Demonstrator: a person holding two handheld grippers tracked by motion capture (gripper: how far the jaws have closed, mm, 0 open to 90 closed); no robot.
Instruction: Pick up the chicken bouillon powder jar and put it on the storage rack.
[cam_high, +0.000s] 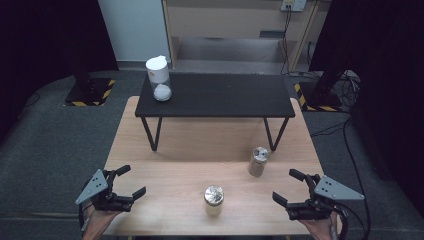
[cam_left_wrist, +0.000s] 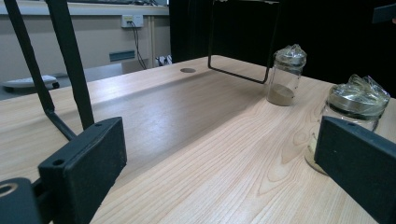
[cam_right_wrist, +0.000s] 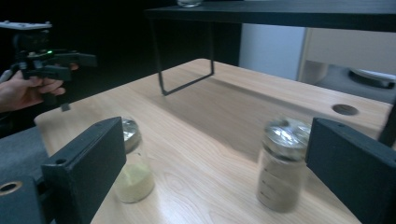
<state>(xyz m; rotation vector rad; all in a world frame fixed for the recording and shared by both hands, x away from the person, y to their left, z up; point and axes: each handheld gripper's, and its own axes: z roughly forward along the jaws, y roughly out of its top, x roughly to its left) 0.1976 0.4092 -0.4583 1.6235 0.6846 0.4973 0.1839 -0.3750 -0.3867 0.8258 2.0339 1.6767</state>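
Note:
Two small glass jars with foil-like lids stand on the wooden table (cam_high: 175, 150). The near jar (cam_high: 213, 200) holds pale yellow powder and sits at the front centre. The far jar (cam_high: 258, 161) holds brownish powder and stands to its right. A taller jar with a white lid (cam_high: 159, 78) sits on the left end of the black shelf (cam_high: 215, 95). My left gripper (cam_high: 126, 181) is open at the front left. My right gripper (cam_high: 289, 187) is open at the front right. The left gripper view has the near jar (cam_left_wrist: 355, 116) by the right jaw and the far jar (cam_left_wrist: 286, 74) beyond. The right gripper view has the near jar (cam_right_wrist: 133, 163) and the far jar (cam_right_wrist: 280, 163) between the jaws.
The black shelf stands on thin wire legs (cam_high: 152, 134) over the back half of the table. A round cable hole (cam_left_wrist: 187, 70) is in the tabletop. Grey carpet surrounds the table. Stand bases with yellow-black tape (cam_high: 90, 92) flank the far side.

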